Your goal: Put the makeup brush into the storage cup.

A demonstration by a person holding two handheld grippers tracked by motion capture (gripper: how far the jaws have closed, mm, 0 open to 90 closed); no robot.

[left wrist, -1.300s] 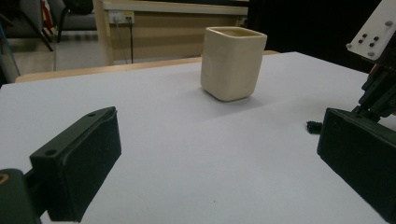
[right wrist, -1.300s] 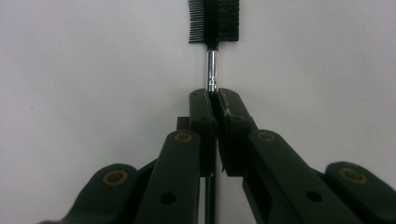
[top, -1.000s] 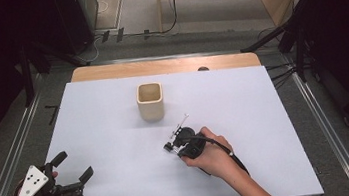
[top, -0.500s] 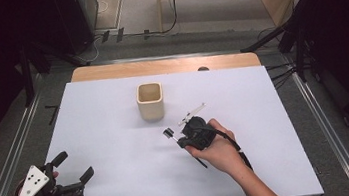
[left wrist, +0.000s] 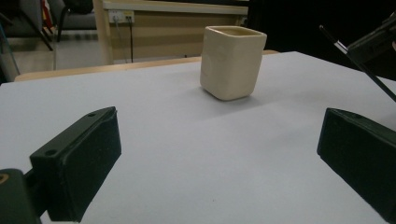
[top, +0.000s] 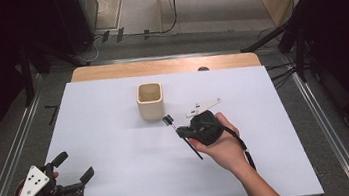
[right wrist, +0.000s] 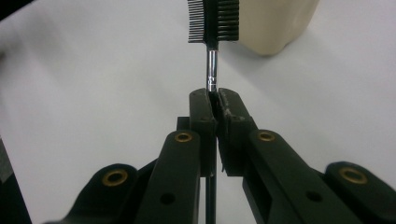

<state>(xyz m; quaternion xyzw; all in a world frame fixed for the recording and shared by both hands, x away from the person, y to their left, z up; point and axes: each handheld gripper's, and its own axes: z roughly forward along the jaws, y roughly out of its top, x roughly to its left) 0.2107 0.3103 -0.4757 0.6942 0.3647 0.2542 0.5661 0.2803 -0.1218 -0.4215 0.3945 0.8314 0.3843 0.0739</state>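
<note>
A cream square cup (top: 150,101) stands upright on the white table top (top: 118,150), a little beyond the middle. My right gripper (top: 181,130) is just to its right and nearer, shut on a thin black brush (top: 167,120) whose bristled head points toward the cup. In the right gripper view the jaws (right wrist: 215,100) pinch the brush's metal neck, and the brush head (right wrist: 214,21) sits close before the cup (right wrist: 275,23). My left gripper (top: 75,165) rests open at the near left corner, holding nothing. The left gripper view (left wrist: 219,154) looks at the cup (left wrist: 232,61) and the brush handle (left wrist: 359,65).
A wooden strip (top: 163,66) runs along the table's far edge, with a small dark knob (top: 202,68) on it. Metal rails (top: 17,147) flank both sides of the table. Dark stands and cables lie on the floor beyond.
My right gripper has moved a little right and away from me with the brush, lifting its head toward the cup. The left gripper has stayed put.
</note>
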